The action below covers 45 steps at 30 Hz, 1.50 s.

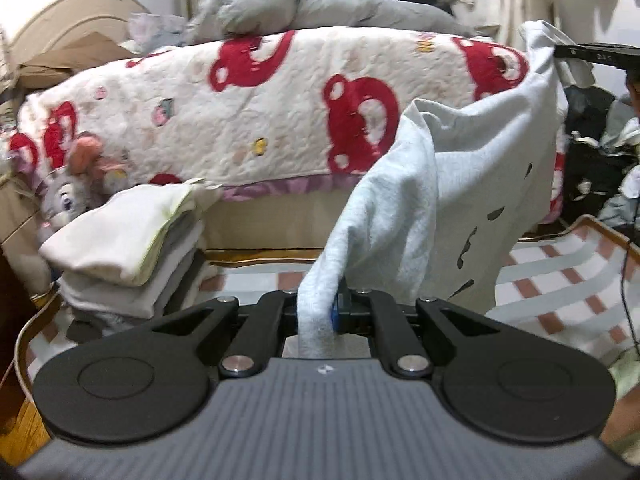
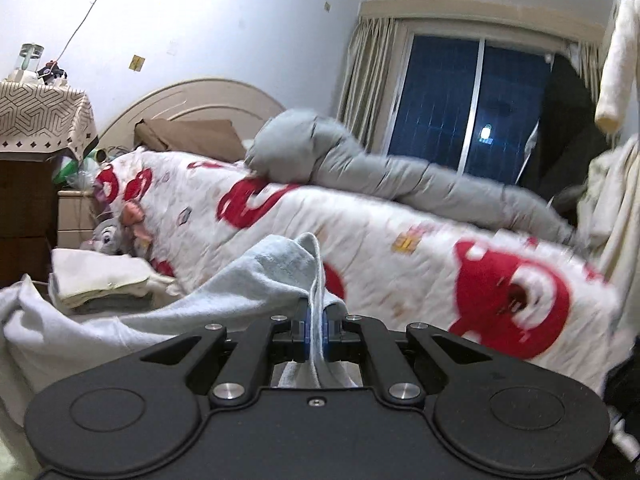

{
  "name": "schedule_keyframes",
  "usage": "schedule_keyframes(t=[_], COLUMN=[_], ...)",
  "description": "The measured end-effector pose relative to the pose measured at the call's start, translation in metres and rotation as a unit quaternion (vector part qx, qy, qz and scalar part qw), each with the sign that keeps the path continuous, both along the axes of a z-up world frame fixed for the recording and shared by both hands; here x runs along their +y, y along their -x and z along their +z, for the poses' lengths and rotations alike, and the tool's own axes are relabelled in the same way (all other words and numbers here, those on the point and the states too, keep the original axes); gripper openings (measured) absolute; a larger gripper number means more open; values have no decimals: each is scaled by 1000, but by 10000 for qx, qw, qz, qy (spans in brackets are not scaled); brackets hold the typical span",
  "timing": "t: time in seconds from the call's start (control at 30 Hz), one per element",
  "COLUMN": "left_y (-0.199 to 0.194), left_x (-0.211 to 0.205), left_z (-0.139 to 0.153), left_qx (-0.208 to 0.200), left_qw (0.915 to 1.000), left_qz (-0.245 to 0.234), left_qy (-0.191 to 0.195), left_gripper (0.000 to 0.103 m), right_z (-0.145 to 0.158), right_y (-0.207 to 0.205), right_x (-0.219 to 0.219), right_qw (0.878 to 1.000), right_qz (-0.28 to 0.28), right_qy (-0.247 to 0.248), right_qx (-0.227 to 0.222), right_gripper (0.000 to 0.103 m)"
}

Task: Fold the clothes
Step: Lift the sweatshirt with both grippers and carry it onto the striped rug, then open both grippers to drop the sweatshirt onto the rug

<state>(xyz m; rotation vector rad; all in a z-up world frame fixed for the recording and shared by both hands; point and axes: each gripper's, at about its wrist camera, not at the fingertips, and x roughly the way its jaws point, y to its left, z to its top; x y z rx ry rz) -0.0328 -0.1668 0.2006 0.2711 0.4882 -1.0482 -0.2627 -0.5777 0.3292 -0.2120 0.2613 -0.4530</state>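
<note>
Left gripper [image 1: 334, 310]: jaws drawn together, clamped on a bunched edge of the pale grey garment [image 1: 452, 200]. Cloth rising from the jaws, up and to the right of the gripper, then spreading into a wide hanging panel marked with small dark shapes. Far upper corner of that panel pinched by the right gripper [image 1: 560, 53], seen from the left wrist camera as a black bar entering from the right edge. Garment lifted clear of the checked surface [image 1: 580, 280] lying ahead and right of the left gripper.

Right gripper [image 2: 316, 330]: jaws together, clamped on a thin fold of the same garment [image 2: 256, 276] between blue pads [image 2: 306, 334]. Cloth humped just ahead of the jaws, then draping down and away to the left of the gripper.

Stack of folded clothes [image 1: 120, 256]: ahead and left of the left gripper, cream piece on top, resting on the checked surface. Same stack [image 2: 100, 276] far left in the right wrist view.

Quilt with red bear print [image 1: 248, 108]: directly ahead, beyond the garment, with a grey duvet [image 1: 256, 4] piled on top. Plush toy [image 1: 72, 188] at the left end of the quilt, above the stack. Dark window [image 2: 472, 112] far ahead and right of the right gripper.
</note>
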Motion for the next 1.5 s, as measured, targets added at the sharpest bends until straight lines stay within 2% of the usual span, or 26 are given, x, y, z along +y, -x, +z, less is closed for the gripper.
schedule_keyframes(t=[0.1, 0.2, 0.3, 0.37, 0.43, 0.47, 0.5, 0.53, 0.57, 0.6, 0.7, 0.73, 0.77, 0.87, 0.93, 1.0, 1.1, 1.2, 1.37, 1.5], left_y=[-9, -20, -40, -62, -94, -112, -130, -148, -165, -174, -190, -187, -179, -152, -136, -127, -120, -124, -126, -117], left_x=[-12, -23, -44, -67, -94, -106, -116, -120, -122, -120, -107, -106, -108, -112, -109, -103, -95, -90, -83, -82], left_z=[15, 7, -29, -69, -116, -138, -159, -177, -194, -207, -241, -251, -261, -282, -295, -309, -326, -326, -317, -317], left_qx=[233, 409, 597, 633, 607, 571, 532, 563, 626, 794, 1436, 1551, 1622, 1321, 1230, 1366, 1514, 1660, 1628, 1398], left_qw=[9996, 9984, 9966, 9948, 9923, 9908, 9882, 9849, 9808, 9784, 9707, 9720, 9747, 9824, 9845, 9841, 9802, 9772, 9795, 9801], left_qz=[-179, -329, -242, -1, 388, 631, 958, 1295, 1618, 1753, 1901, 1733, 1467, 956, 782, 720, 805, 786, 672, 504], left_qy=[-47, -206, -508, -798, -1006, -1049, -1072, -1001, -891, -753, -300, -342, -470, -913, -975, -874, -992, -1061, -974, -1313], left_gripper=[4, 4, 4, 5, 10, 16, 29, 34, 34, 34, 36, 38, 45, 49, 54, 57, 57, 57, 63, 64], right_z=[20, 25, 9, -27, -71, -97, -125, -153, -181, -209, -273, -290, -305, -350, -373, -388, -397, -396, -411, -424], right_y=[-1, -5, -23, -51, -83, -100, -117, -131, -142, -151, -150, -144, -137, -110, -91, -72, -61, -63, -65, -66], right_x=[-8, -19, -44, -66, -85, -94, -102, -108, -114, -119, -120, -118, -115, -108, -91, -68, -33, -3, 7, 14], right_qw=[9998, 9986, 9935, 9877, 9818, 9820, 9833, 9847, 9835, 9801, 9659, 9632, 9604, 9395, 9200, 9069, 8972, 8972, 8985, 8978], right_qz=[-191, -300, -263, -227, -206, -122, -9, 31, -232, -601, -907, -804, -683, -499, -275, -11, 477, 690, 305, -32], right_qy=[-49, -360, -896, -1218, -1431, -1392, -1297, -1202, -1240, -1329, -1949, -2124, -2275, -3027, -3595, -3885, -3943, -3802, -3672, -3569], right_qx=[68, 228, 645, 954, 1229, 1273, 1280, 1265, 1297, 1349, 1446, 1436, 1456, 1523, 1534, 1632, 1930, 2139, 2388, 2581], right_gripper=[6, 6, 6, 6, 7, 10, 19, 33, 64, 68, 67, 67, 67, 67, 67, 67, 67, 68, 68, 68])
